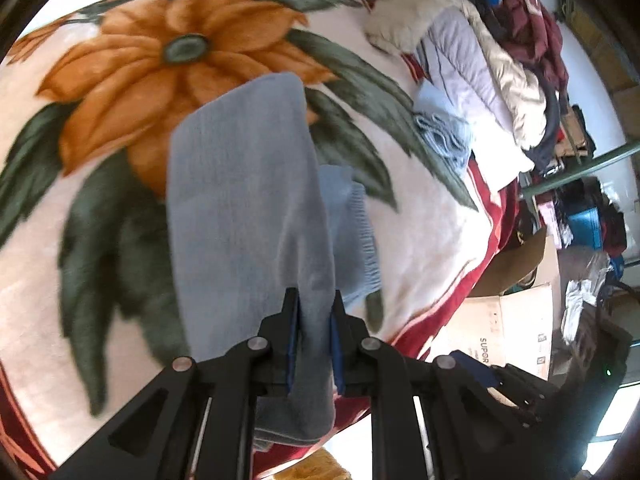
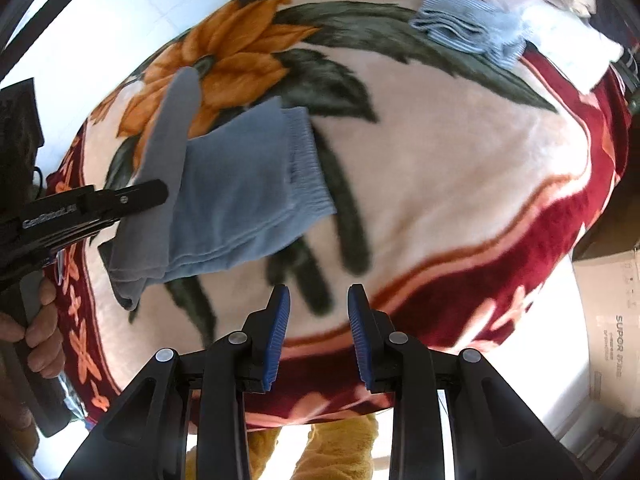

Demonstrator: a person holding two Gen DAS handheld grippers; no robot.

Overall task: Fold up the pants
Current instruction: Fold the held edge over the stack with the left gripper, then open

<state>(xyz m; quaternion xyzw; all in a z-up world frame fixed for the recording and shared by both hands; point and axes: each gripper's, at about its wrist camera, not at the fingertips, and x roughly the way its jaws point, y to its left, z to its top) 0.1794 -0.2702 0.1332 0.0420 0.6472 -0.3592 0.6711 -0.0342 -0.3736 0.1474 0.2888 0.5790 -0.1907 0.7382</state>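
Clearly the blue pants lay partly folded on the flowered blanket, one grey-looking end lifted by the left gripper, pinched tight, probably to carry it over. Beside them the right gripper hovered empty, fingers parted.

Grey-blue pants, cream blanket with orange flowers

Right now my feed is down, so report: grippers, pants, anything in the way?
Left gripper shut on blue pants, leg end lifted. Right gripper open, empty. Folded blue garment far off; nothing in the way.
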